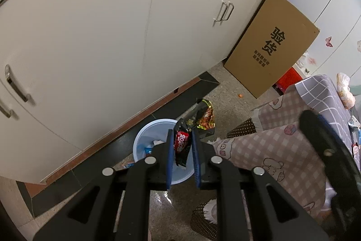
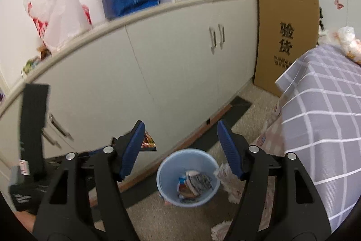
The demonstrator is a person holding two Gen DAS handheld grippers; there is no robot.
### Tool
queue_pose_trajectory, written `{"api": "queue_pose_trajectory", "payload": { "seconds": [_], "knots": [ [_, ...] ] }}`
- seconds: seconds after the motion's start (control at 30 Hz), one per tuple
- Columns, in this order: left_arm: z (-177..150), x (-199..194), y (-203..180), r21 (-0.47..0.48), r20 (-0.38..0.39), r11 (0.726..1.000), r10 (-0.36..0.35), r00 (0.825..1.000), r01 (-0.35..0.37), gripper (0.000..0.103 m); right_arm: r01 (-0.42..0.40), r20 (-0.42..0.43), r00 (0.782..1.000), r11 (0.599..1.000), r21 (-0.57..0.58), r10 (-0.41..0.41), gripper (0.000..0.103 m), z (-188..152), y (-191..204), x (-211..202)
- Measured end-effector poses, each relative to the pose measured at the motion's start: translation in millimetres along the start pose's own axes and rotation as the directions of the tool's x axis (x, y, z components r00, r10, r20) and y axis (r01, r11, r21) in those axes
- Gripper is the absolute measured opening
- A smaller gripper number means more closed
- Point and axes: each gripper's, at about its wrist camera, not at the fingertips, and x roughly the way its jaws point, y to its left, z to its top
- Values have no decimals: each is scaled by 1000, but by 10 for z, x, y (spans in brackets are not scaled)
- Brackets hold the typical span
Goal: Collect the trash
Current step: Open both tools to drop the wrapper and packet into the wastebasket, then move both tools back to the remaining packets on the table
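Note:
My left gripper [image 1: 183, 134] is shut on a dark snack wrapper [image 1: 198, 121] with red and green print, held above the light blue trash bin [image 1: 144, 139] on the floor. The bin also shows in the right wrist view [image 2: 167, 175], with several crumpled wrappers [image 2: 195, 182] inside. My right gripper [image 2: 180, 139] is open and empty, above and in front of the bin. A corner of the held wrapper [image 2: 149, 143] peeks out beside the right gripper's left finger, with the left gripper's black body [image 2: 31, 128] at the left.
A white cabinet [image 1: 90, 37] runs behind the bin. A cardboard box [image 1: 270, 46] leans at its end. A table with a checked cloth [image 2: 327, 116] stands on the right, with a fringed rug [image 2: 227, 184] beneath. Bags [image 2: 56, 12] sit on the cabinet top.

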Motion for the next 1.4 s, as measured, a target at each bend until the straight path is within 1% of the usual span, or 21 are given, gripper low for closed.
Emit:
{"api": "queue_pose_trajectory", "payload": {
  "seconds": [0.07,0.2,0.37,0.4,0.43,0.47,0.5,0.6,0.77,0.93,1.1,1.2,1.3,1.4],
  "knots": [
    [40,-7,-45,7,4,1000,-3,1000,3,15,10,53,999,1000,10,-10,70,39,-18,-95],
    [151,-54,-162,18,24,1000,-7,1000,6,15,25,119,992,999,30,-28,71,89,-73,-218],
    [284,-135,-279,13,52,1000,-18,998,18,16,43,173,983,997,64,-53,72,125,-166,-327],
    [309,-149,-288,5,62,1000,-23,998,23,22,45,181,982,996,72,-57,73,130,-191,-346],
    [339,-158,-292,-5,65,1000,-28,997,29,32,47,184,981,996,76,-60,73,132,-195,-351],
    [359,-163,-296,-13,61,999,-29,998,30,59,48,182,981,996,80,-62,73,139,-212,-355],
    [369,-178,-298,-23,63,999,-27,998,29,71,49,178,982,995,85,-63,73,141,-229,-362],
    [339,-312,-329,-19,103,999,-30,994,32,71,52,175,982,994,94,-68,73,145,-266,-400],
    [292,-460,-378,-14,110,999,-35,993,36,71,46,166,984,992,120,-66,73,160,-336,-480],
    [260,-686,-460,2,139,999,-45,989,45,71,41,164,984,990,133,-63,73,171,-376,-626],
    [224,-903,-644,27,164,998,-64,984,60,71,47,183,980,986,158,-76,73,187,-514,-872],
    [179,-1027,-903,73,179,995,-87,980,75,72,56,196,976,983,176,-91,74,190,-661,-1050],
    [102,-1083,-1209,117,184,990,-103,977,83,72,82,217,968,974,210,-128,76,187,-929,-1315],
    [-12,-1098,-1653,205,172,973,-138,976,101,74,122,225,958,961,247,-180,78,164,-1207,-1544]
  ]
}}
